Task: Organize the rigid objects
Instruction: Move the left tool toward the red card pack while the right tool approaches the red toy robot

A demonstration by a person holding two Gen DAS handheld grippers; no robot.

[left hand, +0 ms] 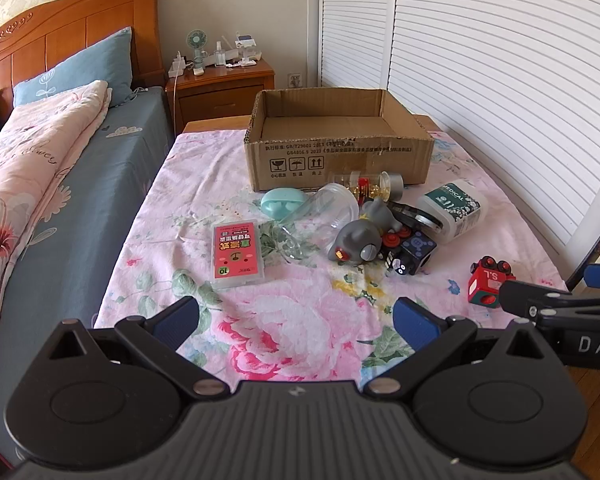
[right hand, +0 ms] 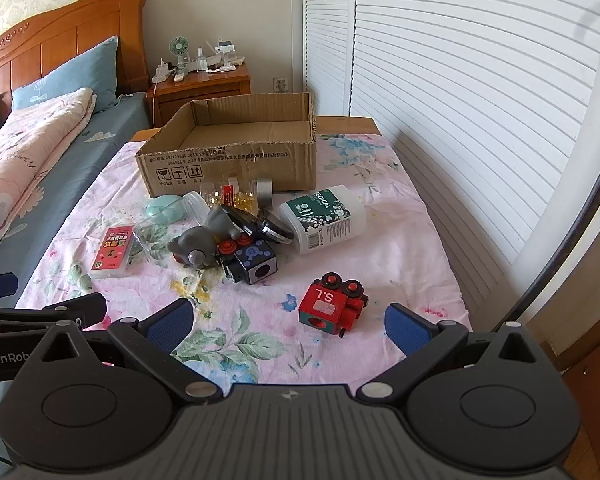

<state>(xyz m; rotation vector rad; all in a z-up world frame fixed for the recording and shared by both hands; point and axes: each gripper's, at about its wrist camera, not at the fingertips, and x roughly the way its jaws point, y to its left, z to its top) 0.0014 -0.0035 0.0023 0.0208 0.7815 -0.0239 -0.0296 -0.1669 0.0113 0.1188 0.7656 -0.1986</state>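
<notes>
An open cardboard box (left hand: 336, 160) (right hand: 236, 160) stands at the back of the floral-clothed table. In front of it lies a jumble: a clear capsule bottle (left hand: 366, 186) (right hand: 236, 192), a mint case (left hand: 282, 202), a clear cup (left hand: 332, 208), a grey toy animal (left hand: 360, 238) (right hand: 198, 246), a dark toy cube (left hand: 412, 252) (right hand: 254, 264), a white medical bottle (left hand: 452, 208) (right hand: 324, 220) and a red card pack (left hand: 238, 254) (right hand: 114, 252). A red toy train (right hand: 332, 306) (left hand: 486, 286) sits nearest. My left gripper (left hand: 296, 320) and right gripper (right hand: 288, 326) hover open and empty at the near edge.
A bed with a pink quilt (left hand: 32, 168) lies to the left. A wooden nightstand (left hand: 220, 88) with a small fan stands behind. White louvred doors (right hand: 460, 100) run along the right side. The floral cloth (left hand: 284, 320) lies bare near the front.
</notes>
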